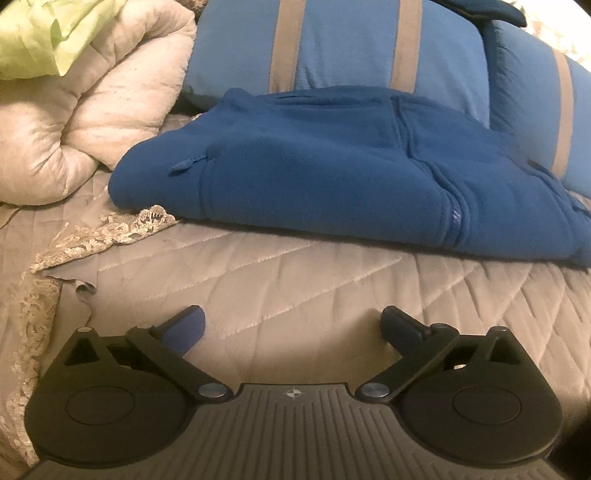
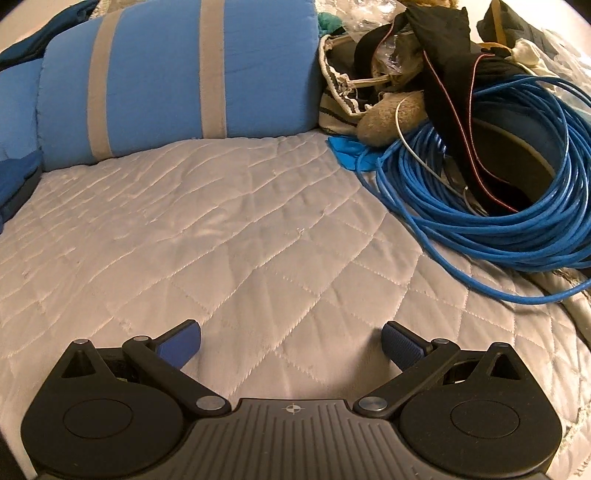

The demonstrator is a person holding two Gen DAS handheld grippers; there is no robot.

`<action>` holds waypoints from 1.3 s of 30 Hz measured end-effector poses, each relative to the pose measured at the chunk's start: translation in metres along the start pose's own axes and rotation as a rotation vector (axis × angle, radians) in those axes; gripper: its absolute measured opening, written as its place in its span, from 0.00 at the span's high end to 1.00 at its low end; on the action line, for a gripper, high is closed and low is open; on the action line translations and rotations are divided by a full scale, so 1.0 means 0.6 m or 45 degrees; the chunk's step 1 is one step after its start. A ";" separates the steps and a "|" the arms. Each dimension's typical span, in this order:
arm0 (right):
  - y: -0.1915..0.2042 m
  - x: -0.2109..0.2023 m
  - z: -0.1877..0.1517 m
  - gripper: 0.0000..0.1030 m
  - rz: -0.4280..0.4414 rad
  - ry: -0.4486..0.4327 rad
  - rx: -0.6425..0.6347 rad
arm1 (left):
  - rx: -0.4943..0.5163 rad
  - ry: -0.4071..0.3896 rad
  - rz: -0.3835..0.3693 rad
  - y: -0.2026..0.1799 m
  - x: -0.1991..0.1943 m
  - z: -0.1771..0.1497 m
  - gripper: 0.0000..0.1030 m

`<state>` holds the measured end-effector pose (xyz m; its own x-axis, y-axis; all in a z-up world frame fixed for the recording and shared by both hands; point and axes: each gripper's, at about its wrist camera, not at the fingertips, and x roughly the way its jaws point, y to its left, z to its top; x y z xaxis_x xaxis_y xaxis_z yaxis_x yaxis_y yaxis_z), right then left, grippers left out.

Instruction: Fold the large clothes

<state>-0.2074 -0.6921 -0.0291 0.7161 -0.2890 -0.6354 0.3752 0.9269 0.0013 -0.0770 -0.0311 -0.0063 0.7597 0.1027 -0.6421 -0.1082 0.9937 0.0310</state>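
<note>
Comforter (image 1: pixel 85 122): cream, rolled up at the far left of the bed, with a lime-green cloth (image 1: pixel 48 33) dumped on top.
Lace trim (image 1: pixel 110 229): loose edge lying on the quilt, running right up to the fleece's near-left corner.
Left gripper (image 1: pixel 293 326): fingers spread wide, nothing between them, just hanging over bare quilt a bit short of the fleece.
Blue fleece (image 1: pixel 332 173): the big garment, folded into a chunky bundle, sitting on the quilted bedspread (image 1: pixel 295 280) in front of the left gripper. A zipper pull shows on its left side. Its back edge is up against the pillow.
Striped pillow (image 2: pixel 177 77): light blue with grey bands, along the far side of the bed; shows in both views.
Right gripper (image 2: pixel 293 341): also wide open and empty, over an empty patch of quilt. Only a sliver of the fleece shows at the left edge here.
Cable (image 2: pixel 498 206): big coil of blue cable on the right of the bed, well apart from the fleece.
Junk pile (image 2: pixel 406 74): black fabric, a striped bag and clear plastic heaped behind and partly on the cable.
</note>
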 end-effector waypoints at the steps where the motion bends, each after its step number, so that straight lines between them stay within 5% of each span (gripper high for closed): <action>1: 0.000 0.004 0.004 0.00 -0.005 0.004 0.005 | -0.002 0.003 0.005 -0.001 0.003 0.003 0.00; 24: -0.015 0.109 0.094 0.00 -0.013 0.065 0.059 | 0.011 0.109 -0.012 0.005 0.093 0.077 0.00; 31: -0.023 0.127 0.093 0.00 0.022 0.011 0.053 | 0.006 -0.025 0.011 0.002 0.107 0.063 0.00; 39: -0.023 0.124 0.085 0.00 0.004 -0.046 0.063 | 0.002 -0.059 0.011 0.000 0.102 0.062 0.00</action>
<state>-0.1292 -0.7385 -0.0366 0.7375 -0.2952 -0.6073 0.4011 0.9150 0.0423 -0.0064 -0.0228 -0.0171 0.7874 0.1136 -0.6059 -0.1141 0.9927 0.0378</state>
